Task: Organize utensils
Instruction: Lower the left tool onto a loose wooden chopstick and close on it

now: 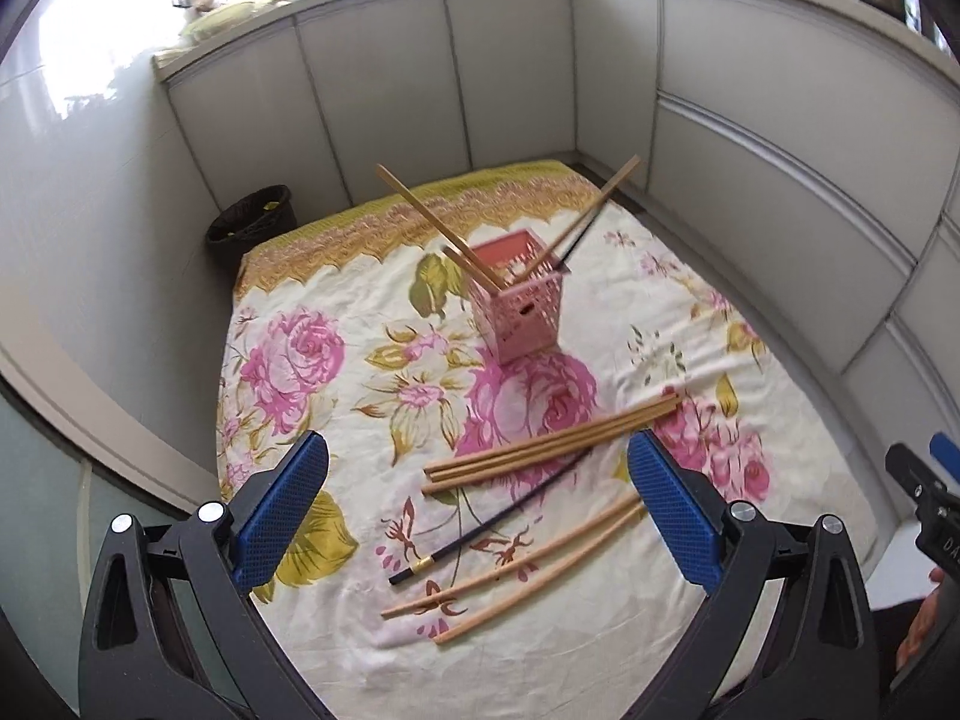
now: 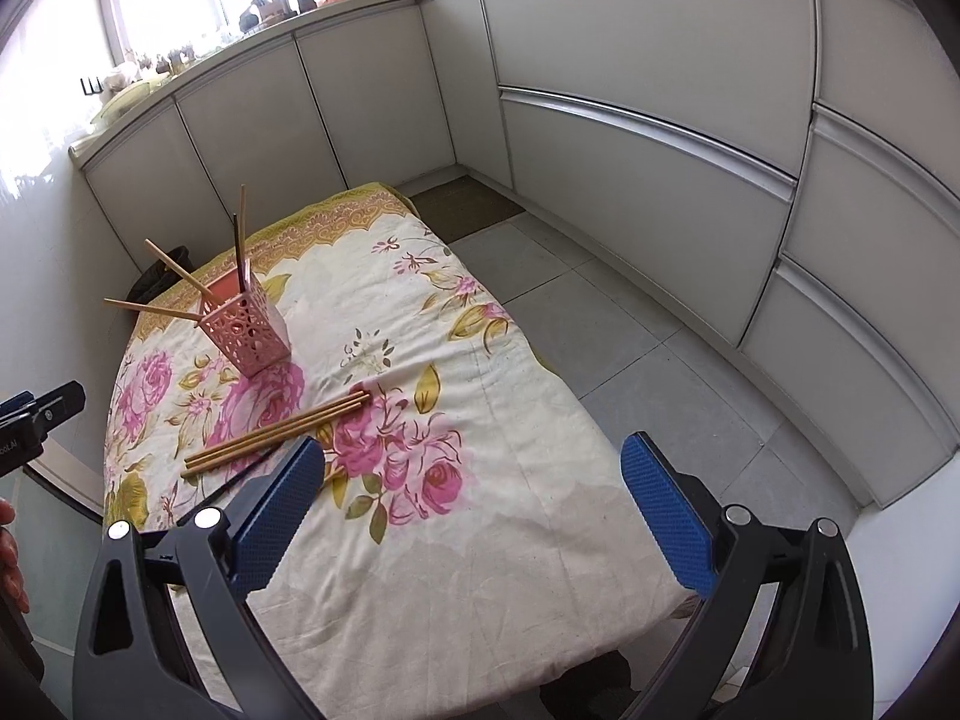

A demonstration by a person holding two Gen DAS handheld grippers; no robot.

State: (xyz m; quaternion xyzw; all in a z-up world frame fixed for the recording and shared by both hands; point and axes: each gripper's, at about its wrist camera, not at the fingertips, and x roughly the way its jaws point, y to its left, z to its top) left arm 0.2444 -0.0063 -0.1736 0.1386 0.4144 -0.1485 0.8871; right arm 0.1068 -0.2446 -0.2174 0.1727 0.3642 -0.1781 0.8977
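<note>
Left tongs [image 1: 477, 504]: blue pads spread wide apart, nothing between them; hovering over the near end of the cloth, pointing down at the loose chopsticks.
Right tongs [image 2: 471, 501]: pads wide apart too, empty; above the near right part of the cloth, over bare fabric.
Counter [image 2: 480, 570]: covered by a cream floral cloth with pink roses and a yellow-green border at the far end.
Pink holder [image 1: 522, 300]: perforated square cup, upright, near the far middle of the cloth.
Chopsticks in holder [image 1: 432, 222]: several wooden ones leaning out left and right, plus one dark stick leaning right.
Wooden bundle [image 1: 552, 444]: three or so wooden chopsticks lying side by side, touching, nearer than the holder.
Black chopstick [image 1: 498, 522]: dark with a gold band, lying flat just near of the bundle, its far end reaching under it.
Near pair [image 1: 516, 576]: two more wooden chopsticks lying flat, nearest the left tongs, partly behind the right pad.
Bin [image 1: 252, 222]: dark basket on the floor at the far left corner.
Surroundings: grey cabinet fronts [image 2: 630, 180] far and right.
</note>
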